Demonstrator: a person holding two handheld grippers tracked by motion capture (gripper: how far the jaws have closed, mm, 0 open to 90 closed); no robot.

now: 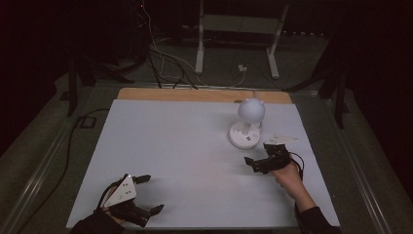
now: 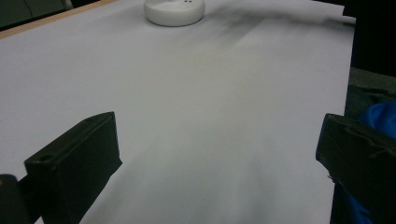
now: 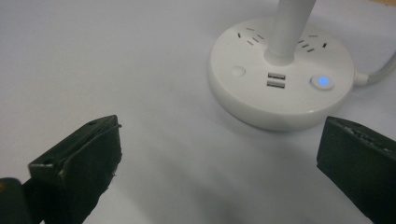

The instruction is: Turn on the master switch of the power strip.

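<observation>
Fingers of right gripper (image 3: pixel 219 158) spread near lamp base (image 3: pixel 280 74).

high: overhead, forward-down | gripper views: low, close | shared: lamp base (image 1: pixel 245 135) (image 2: pixel 174 11) (image 3: pixel 280 72)

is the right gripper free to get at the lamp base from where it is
Probably yes: the right gripper is open and near the lamp base, with bare white table between them.

A darkened lab or test room is surrounding me: black curtains are hanging all around, loose cables (image 1: pixel 163 61) are trailing across the grey floor, and a white-covered table (image 1: pixel 175 146) is sitting on a railed rig.
</observation>
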